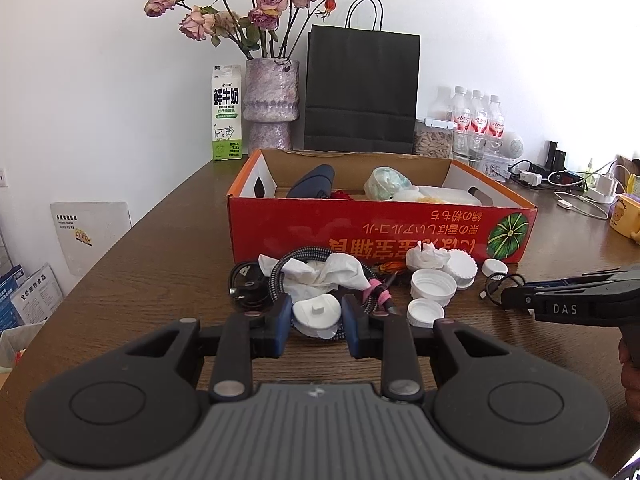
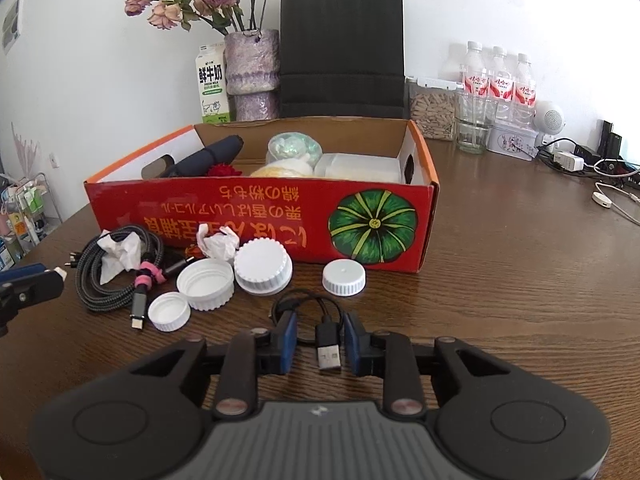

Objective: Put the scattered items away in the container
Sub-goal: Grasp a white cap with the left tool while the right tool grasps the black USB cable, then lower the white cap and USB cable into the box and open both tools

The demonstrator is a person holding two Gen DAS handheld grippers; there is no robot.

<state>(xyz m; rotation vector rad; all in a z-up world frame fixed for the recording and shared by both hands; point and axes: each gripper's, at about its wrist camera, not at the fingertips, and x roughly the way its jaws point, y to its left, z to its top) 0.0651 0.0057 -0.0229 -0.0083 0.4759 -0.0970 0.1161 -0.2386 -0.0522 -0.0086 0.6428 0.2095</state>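
While my left gripper [image 1: 316, 320] pinches a white plug [image 1: 316, 314], my right gripper [image 2: 321, 340], narrowly parted, straddles the USB plug [image 2: 329, 347] without visibly clamping it, long axis toward the box [image 2: 260, 216] at eleven o'clock.

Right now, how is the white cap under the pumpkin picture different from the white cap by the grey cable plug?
The cap under the pumpkin picture lies closed side up, alone. The cap by the grey cable plug lies hollow side up, beside a bigger cap. Both are white, ridged.
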